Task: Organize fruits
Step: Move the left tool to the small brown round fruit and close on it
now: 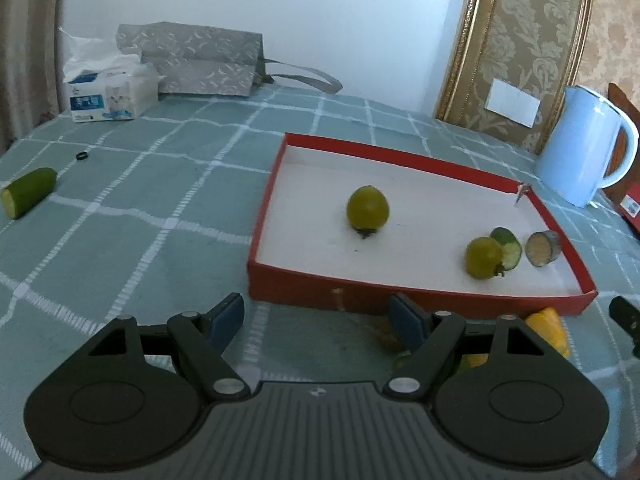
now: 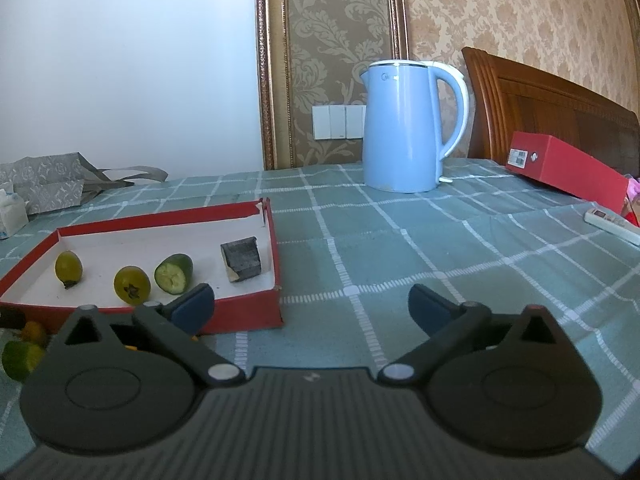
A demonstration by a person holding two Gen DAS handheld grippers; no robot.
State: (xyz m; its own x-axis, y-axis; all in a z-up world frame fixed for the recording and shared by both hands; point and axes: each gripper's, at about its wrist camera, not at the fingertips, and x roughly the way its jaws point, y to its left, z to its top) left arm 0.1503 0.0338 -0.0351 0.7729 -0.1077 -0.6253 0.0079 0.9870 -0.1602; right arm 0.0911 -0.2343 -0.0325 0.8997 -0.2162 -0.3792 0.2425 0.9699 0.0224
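Both tools, L (image 1: 316, 316) & R (image 2: 312, 306), spread apart, empty; red tray (image 1: 420, 300) w/ fruit; no legible txt

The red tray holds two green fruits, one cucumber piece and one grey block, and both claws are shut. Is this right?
One thing is wrong: both claws are open, left claw and right claw, as each wrist view shows. The red tray contents are as you said.

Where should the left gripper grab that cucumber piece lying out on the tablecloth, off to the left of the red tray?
Probably across the middle of the cucumber piece, coming from above, fingers closing on its rounded green sides. It lies flat on the tablecloth, cut end facing the camera.
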